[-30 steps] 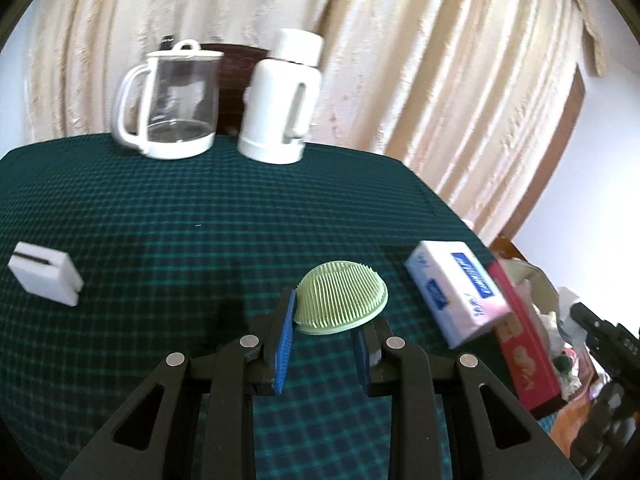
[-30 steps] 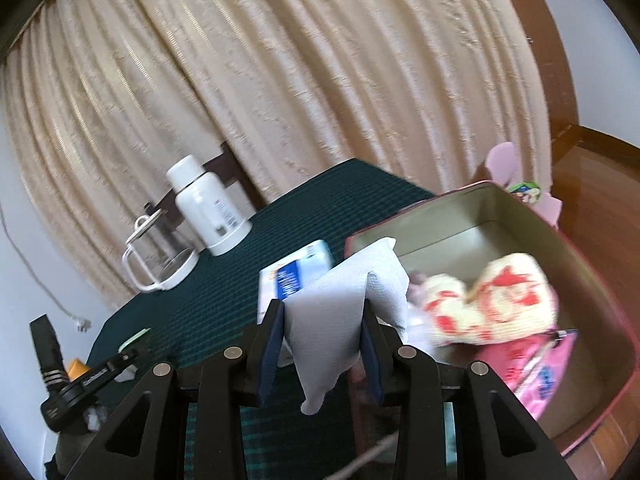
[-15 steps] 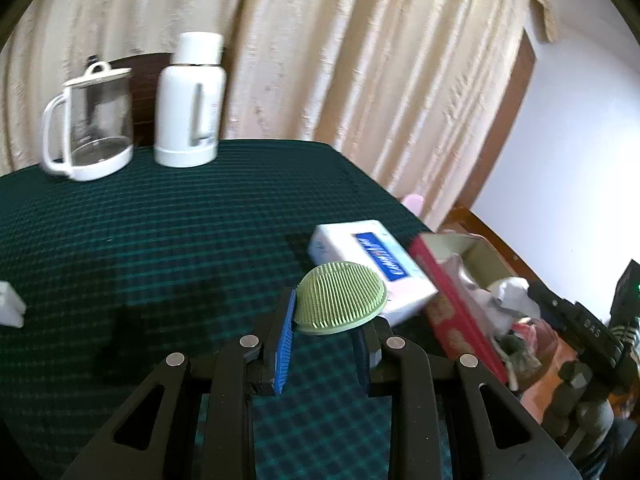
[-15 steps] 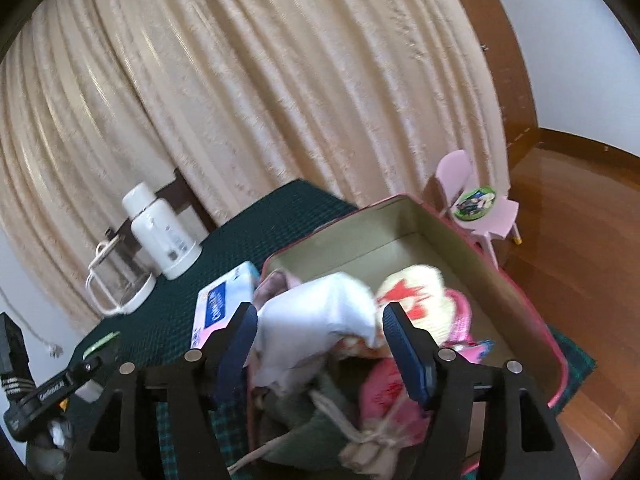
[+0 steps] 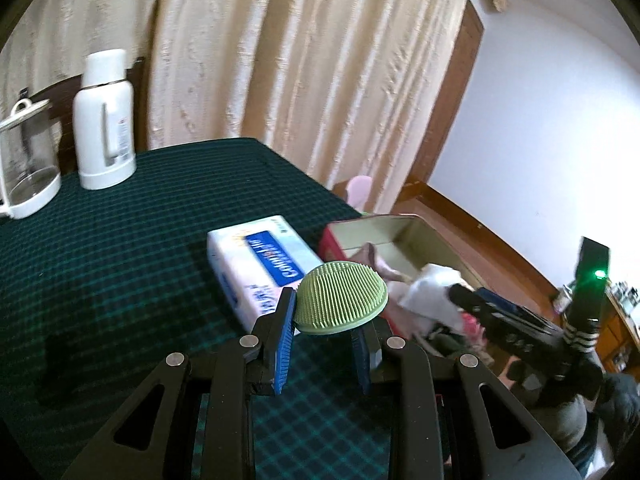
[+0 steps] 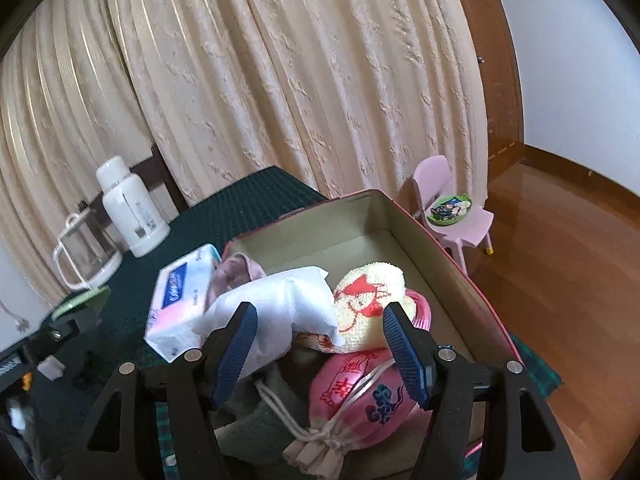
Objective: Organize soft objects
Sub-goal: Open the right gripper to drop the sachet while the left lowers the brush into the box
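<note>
My left gripper [image 5: 322, 354] is shut on a round green silicone scrubber [image 5: 340, 304] and holds it above the table, near the red box [image 5: 400, 236]. My right gripper [image 6: 320, 344] is open and empty just above the box [image 6: 440, 264]. In the box lie a white cloth [image 6: 280, 304], a cream knitted piece with a red figure [image 6: 368, 300], a pink drawstring pouch [image 6: 360, 392] and a dark green cloth [image 6: 256, 424]. The white cloth [image 5: 432, 296] also shows in the left wrist view, in front of the right gripper's fingers [image 5: 472, 300].
A white tissue pack [image 5: 260, 268] lies beside the box on the dark green checked table [image 5: 100, 272]. A white thermos [image 5: 106, 120] and a glass kettle [image 5: 20, 160] stand at the back. A pink child's chair [image 6: 452, 216] stands on the wooden floor beyond the box.
My right gripper has opened and let the white cloth drop into the box. My left gripper has carried the green scrubber to the right, toward the box.
</note>
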Motion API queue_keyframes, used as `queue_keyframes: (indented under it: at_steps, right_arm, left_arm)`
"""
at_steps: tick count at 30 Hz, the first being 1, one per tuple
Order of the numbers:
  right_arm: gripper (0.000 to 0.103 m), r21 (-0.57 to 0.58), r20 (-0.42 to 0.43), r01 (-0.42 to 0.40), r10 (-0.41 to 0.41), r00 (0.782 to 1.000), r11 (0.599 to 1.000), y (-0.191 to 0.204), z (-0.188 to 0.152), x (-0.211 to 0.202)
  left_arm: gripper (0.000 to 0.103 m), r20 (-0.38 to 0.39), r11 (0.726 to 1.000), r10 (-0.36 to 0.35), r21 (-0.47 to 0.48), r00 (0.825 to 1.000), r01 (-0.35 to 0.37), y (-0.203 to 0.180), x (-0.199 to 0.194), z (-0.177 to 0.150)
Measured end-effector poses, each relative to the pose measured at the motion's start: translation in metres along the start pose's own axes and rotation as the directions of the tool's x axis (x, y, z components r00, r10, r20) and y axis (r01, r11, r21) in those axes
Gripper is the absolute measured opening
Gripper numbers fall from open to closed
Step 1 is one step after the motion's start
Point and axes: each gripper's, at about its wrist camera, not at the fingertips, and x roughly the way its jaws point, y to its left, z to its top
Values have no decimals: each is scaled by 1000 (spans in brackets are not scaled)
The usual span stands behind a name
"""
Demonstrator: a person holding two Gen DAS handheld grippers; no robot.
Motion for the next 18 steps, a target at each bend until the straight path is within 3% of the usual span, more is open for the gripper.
queue_keyframes:
  at_steps: [7,18]
  right_arm:
    - [73,-32,-29,16,-17,999,999,-1,-3,6]
    - [73,84,100,-49,40,994,995,-32,3,-30]
  left_arm:
    - [27,-18,997,-55,51,998,56,-27,12,2]
    - [29,-73,983,-149,101,986,156,-64,35,-2]
